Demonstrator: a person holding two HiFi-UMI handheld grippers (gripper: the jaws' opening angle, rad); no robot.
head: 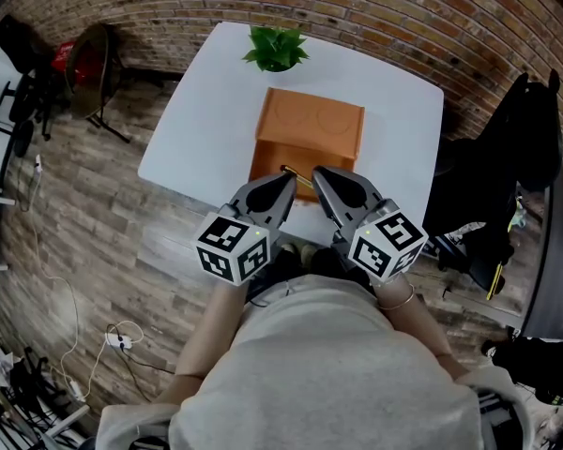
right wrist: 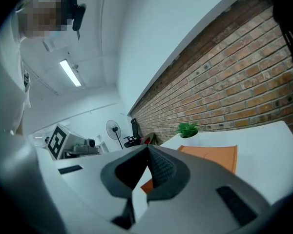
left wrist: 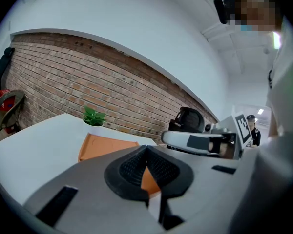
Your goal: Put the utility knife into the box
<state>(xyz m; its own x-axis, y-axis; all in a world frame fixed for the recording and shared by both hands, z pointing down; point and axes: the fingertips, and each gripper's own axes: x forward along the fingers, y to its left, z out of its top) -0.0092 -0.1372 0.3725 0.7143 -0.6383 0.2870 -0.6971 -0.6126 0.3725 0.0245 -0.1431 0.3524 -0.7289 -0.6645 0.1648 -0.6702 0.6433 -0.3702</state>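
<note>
An orange box (head: 310, 129) with its lid down lies on the white table (head: 206, 129); it also shows in the left gripper view (left wrist: 105, 146) and the right gripper view (right wrist: 212, 155). A thin yellow and dark object (head: 297, 176), seemingly the utility knife, lies at the box's near side, mostly hidden between the gripper tips. My left gripper (head: 286, 178) (left wrist: 146, 147) and right gripper (head: 319, 172) (right wrist: 147, 147) hover side by side over the table's near edge. Both point at the box, shut, with nothing between the pads.
A potted green plant (head: 276, 48) stands behind the box at the table's far edge. A black chair with dark clothing (head: 507, 157) is to the right of the table. A stand with red items (head: 84, 64) and floor cables (head: 113, 340) are on the left.
</note>
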